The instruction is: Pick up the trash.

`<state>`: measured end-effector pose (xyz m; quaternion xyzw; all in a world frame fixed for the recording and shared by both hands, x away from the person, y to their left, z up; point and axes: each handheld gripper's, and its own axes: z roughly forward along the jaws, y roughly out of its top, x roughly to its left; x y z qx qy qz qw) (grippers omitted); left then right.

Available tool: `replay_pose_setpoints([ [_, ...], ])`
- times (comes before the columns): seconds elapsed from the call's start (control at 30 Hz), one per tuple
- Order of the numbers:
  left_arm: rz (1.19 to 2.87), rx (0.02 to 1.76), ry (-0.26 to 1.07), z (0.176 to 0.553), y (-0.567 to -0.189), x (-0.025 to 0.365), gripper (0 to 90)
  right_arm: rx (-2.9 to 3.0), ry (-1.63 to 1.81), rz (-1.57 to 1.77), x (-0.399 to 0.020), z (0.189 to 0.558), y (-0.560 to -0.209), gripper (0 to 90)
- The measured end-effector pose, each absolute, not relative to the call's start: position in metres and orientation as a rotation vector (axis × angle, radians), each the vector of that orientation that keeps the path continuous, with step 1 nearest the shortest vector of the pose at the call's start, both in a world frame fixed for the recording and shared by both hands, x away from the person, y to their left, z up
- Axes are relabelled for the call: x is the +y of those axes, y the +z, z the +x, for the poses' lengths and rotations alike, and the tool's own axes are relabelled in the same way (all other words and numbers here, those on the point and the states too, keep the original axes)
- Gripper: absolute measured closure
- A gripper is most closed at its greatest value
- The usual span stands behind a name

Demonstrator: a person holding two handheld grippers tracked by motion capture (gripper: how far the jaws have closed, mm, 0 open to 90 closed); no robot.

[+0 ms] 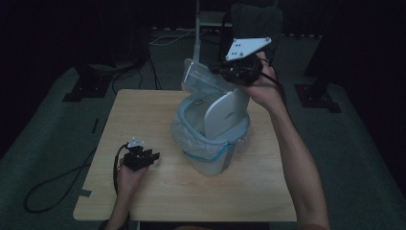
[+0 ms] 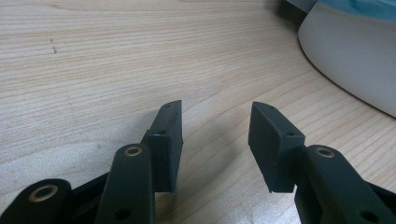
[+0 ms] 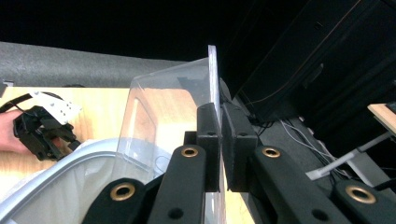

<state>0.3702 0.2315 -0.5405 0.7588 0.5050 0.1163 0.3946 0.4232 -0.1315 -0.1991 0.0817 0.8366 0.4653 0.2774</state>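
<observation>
The left gripper [image 2: 215, 140] hovers low over a pale wooden tabletop with fine grain [image 2: 116, 60], its two black jaws standing apart with nothing between them. At the upper right curves a white rounded plastic bin wall [image 2: 355, 56], clear of the jaws.

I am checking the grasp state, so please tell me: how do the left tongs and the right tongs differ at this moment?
The left tongs stand open with nothing between the jaws; the right tongs are shut on the clear flap of the bin lid. The left tongs rest low on the wooden table, beside the white bin; the right tongs are raised above the bin's far side. Both have black jaws and are hand-held.
</observation>
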Motion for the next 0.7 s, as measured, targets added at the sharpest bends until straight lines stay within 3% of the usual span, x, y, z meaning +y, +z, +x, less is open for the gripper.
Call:
replay_pose_setpoints([
  [0.3, 1.924, 1.281, 0.295, 0.37, -0.54, 0.231, 55.5, 2.28, 1.291, 0.21, -0.133, 0.425, -0.199, 78.6],
  [0.7, 1.923, 1.281, 0.294, 0.37, -0.54, 0.231, 55.5, 2.277, 1.265, 0.244, -0.141, 0.427, -0.198, 76.1],
])
